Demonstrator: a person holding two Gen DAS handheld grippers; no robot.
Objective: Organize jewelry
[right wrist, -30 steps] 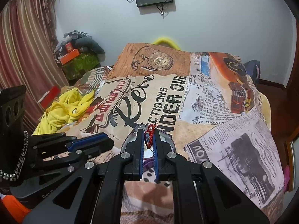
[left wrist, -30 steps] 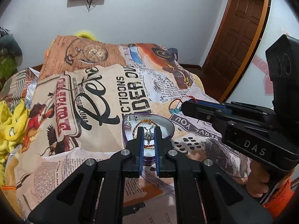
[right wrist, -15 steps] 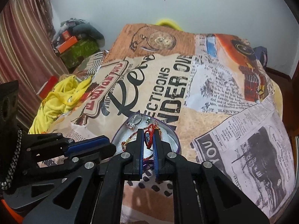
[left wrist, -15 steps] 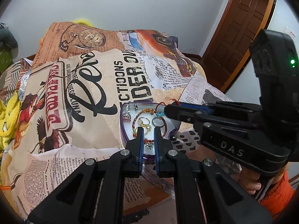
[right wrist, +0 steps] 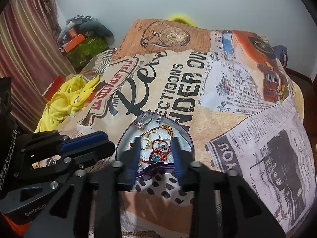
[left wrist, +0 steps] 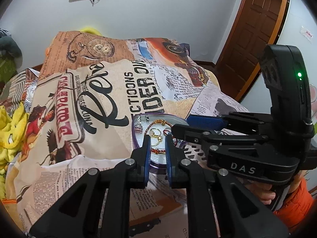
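Soft, even indoor light; faint shadows, no glare; strong fisheye bending, dark vignetted corners.

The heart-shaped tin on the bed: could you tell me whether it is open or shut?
Open. The heart-shaped tin has no lid on it; rings and a red cord bracelet lie exposed inside.

A heart-shaped purple tin (right wrist: 121,144) lies open on the printed bedspread (right wrist: 218,123), its pale lining showing. Inside the tin, a silver ring with a stone (right wrist: 143,120) sits at the far left corner, with a small silver piece (right wrist: 158,121) just beside it. A red cord bracelet with gold beads (right wrist: 167,128) curves across the tin's middle, over gold rings (right wrist: 153,136). Nearer the tin's front point, a tangled red cord with teal beads (right wrist: 160,152) rests on the lining.
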